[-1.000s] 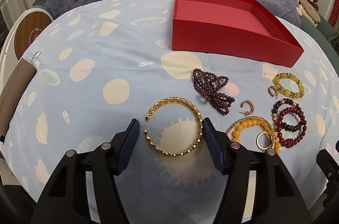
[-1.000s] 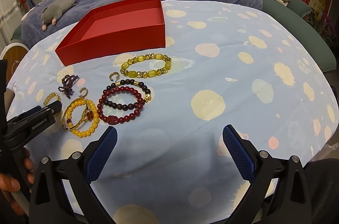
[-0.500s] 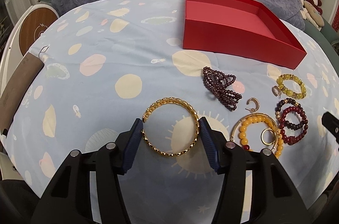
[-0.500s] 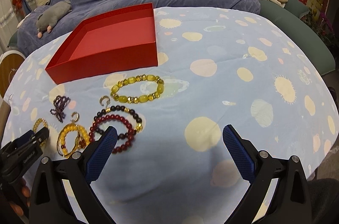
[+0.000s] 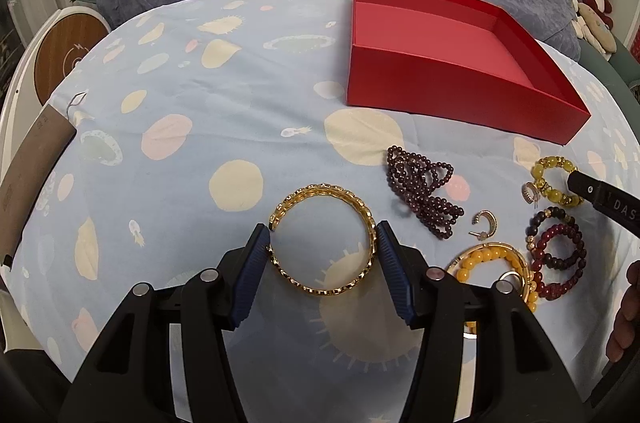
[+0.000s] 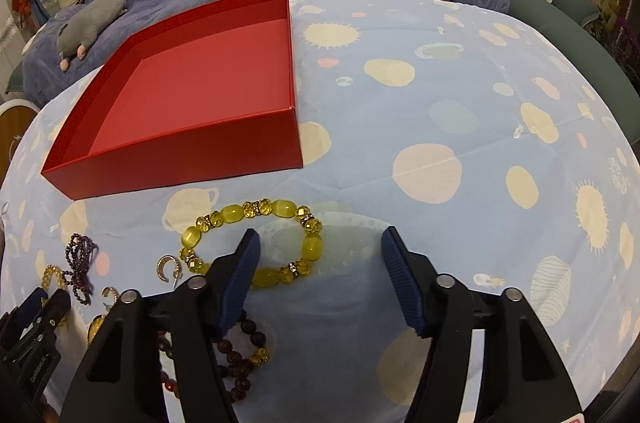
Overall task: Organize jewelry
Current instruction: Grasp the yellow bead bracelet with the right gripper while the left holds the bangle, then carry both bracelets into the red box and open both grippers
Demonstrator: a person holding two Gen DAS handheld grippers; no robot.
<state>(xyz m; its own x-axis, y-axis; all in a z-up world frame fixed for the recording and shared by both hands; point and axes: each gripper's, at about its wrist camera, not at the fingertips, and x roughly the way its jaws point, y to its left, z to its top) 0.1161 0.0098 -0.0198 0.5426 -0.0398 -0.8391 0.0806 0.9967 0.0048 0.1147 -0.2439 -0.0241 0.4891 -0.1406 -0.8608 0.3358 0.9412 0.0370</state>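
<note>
Closest to me, the left tool (image 5: 323,238) has its blue pads pressed against both sides of the open gold chain-link bangle (image 5: 323,239), which lies flat on the planet-print blue cloth over the worktop (image 5: 192,103); it looks clamped. The right tool (image 6: 320,265) gapes wide, its left pad over the yellow glass-bead bracelet (image 6: 256,243), gripping nothing. At about three o'clock from the bangle sit a bunched dark purple bead strand (image 5: 424,197), a small gold hoop earring (image 5: 485,223), an amber-bead bracelet (image 5: 494,265) and dark red bead bracelets (image 5: 558,261), all near one another. Farther off, around one o'clock, the shallow red cardboard box (image 5: 460,91) stands empty. I judge the thin springy bangle could twist or squirt out of the pads on lifting, since they pinch its curved outer edge. The right tool could also snag neighbouring beads if it closes off-centre.
</note>
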